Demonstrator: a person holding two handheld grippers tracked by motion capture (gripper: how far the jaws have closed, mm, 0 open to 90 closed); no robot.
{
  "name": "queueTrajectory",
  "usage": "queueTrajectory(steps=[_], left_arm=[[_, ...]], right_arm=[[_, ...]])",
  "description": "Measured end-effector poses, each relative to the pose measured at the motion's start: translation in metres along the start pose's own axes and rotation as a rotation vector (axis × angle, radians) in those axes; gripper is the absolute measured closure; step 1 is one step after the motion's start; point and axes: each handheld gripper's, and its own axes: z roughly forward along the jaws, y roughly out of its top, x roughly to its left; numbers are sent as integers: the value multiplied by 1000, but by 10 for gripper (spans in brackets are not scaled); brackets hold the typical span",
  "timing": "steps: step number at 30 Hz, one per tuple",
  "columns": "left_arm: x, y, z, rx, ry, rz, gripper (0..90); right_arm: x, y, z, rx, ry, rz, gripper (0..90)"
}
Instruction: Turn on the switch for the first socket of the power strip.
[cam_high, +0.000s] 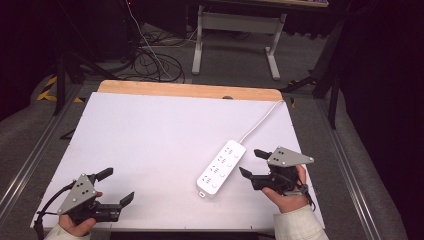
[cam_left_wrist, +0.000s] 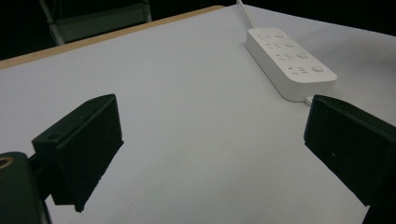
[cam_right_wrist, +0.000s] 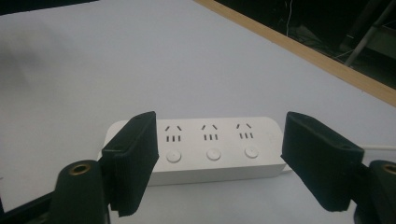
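White plastic four-socket power strip (cam_high: 221, 168) lies untouched on the white table (cam_high: 150, 145), right gripper (cam_high: 248, 163) spread wide just beside it, left gripper (cam_high: 118, 186) released well apart, nothing begun.

High view overhead facing forward, gripper views low, close, sharing power strip (cam_high: 221, 168)

A white power strip (cam_high: 220, 168) with paired sockets and round buttons lies flat and diagonal, right of the frame's centre, its cord (cam_high: 261, 121) running toward the upper right.
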Motion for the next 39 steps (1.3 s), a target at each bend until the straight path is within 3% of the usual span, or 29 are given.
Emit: queueTrajectory(steps=[13, 23, 26, 27, 28, 29, 32, 36, 39], left_arm=[[0, -1, 1, 3, -2, -13, 49], [0, -1, 1, 6, -3, -7, 49], [0, -1, 1, 3, -2, -6, 49], [0, -1, 2, 2, -2, -11, 49], [0, -1, 2, 2, -2, -10, 49], [0, -1, 1, 5, 0, -4, 49], [0, -1, 2, 4, 0, -8, 49], [0, -1, 2, 4, 0, -3, 49], [0, -1, 2, 4, 0, -3, 49]], right_arm=[[-9, 13, 17, 45, -24, -13, 287], [-20, 14, 28, 79, -33, 24, 286], [-20, 15, 30, 80, -70, 27, 287], [-20, 15, 31, 78, -81, 25, 306], [-21, 15, 31, 74, -72, 30, 407], [-21, 15, 32, 82, -49, 24, 440], [-22, 15, 37, 104, -52, 34, 447], [-23, 17, 44, 113, -30, 37, 597], [-24, 18, 50, 133, -20, 36, 659]])
